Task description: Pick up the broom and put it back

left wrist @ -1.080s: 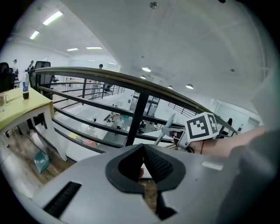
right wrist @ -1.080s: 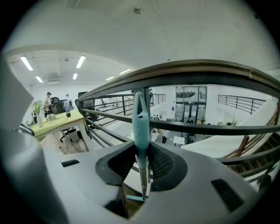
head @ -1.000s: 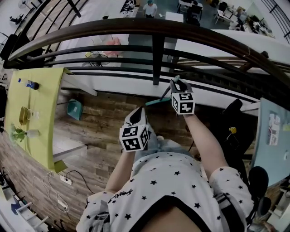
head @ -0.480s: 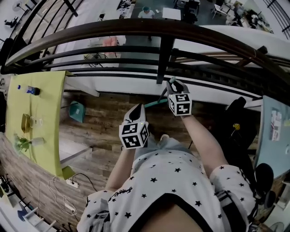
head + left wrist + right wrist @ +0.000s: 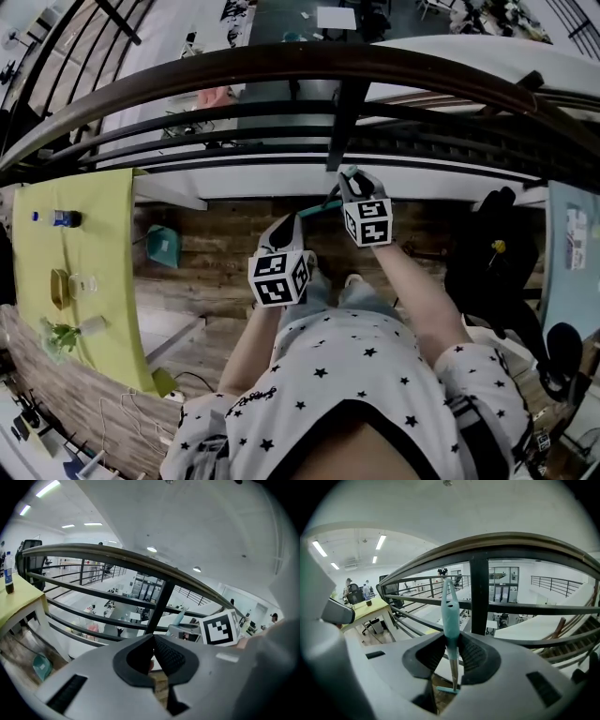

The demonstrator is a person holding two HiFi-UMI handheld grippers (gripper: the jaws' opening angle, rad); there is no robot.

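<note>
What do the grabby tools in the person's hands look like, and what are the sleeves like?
Both the left tool and the right tool are smooth grey shells with two dark ribbed pads in a notch. Each carries a white cube printed with black square patterns. The person wears a light short-sleeved shirt dotted with small dark stars.

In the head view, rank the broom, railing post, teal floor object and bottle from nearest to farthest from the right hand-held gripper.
1. broom: clamped in the right hand-held gripper itself.
2. railing post: just ahead of the gripper.
3. teal object: on the floor, off to the left.
4. bottle: far left, on the yellow table.
</note>
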